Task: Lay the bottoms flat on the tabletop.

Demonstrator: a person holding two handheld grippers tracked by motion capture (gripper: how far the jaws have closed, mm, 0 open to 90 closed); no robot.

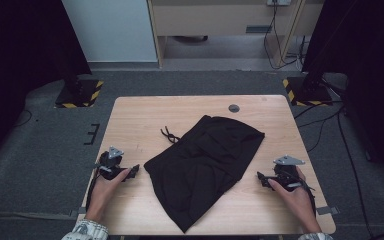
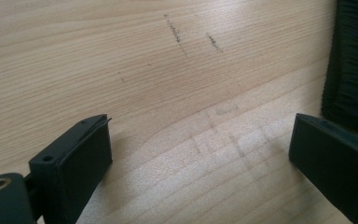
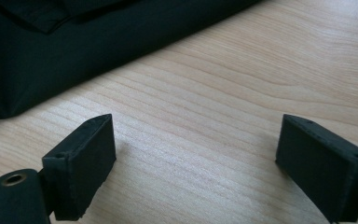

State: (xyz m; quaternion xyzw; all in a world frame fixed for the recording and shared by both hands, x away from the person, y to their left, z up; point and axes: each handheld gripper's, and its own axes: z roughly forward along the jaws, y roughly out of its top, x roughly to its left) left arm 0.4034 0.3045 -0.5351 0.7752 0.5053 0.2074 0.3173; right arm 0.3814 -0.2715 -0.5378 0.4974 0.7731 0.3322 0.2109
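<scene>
A crumpled black garment (image 1: 205, 165) lies across the middle of the wooden table (image 1: 145, 112), its thin black drawstring (image 1: 169, 134) trailing off to the upper left. My left gripper (image 1: 134, 171) rests on the table just left of the cloth, open, with bare wood between its jaws. Its own view shows the garment's ribbed edge (image 2: 352, 70) at the far right, beside the right jaw. My right gripper (image 1: 261, 178) sits on the table to the right of the garment, open and empty. In its view the black cloth (image 3: 51, 51) lies ahead at upper left, apart from the jaws.
A small round dark grommet (image 1: 234, 108) is set in the table near its far edge. Dark stands with yellow-black striped bases (image 1: 80, 94) flank the table's far corners. Cables (image 1: 325, 120) run over the grey floor at right.
</scene>
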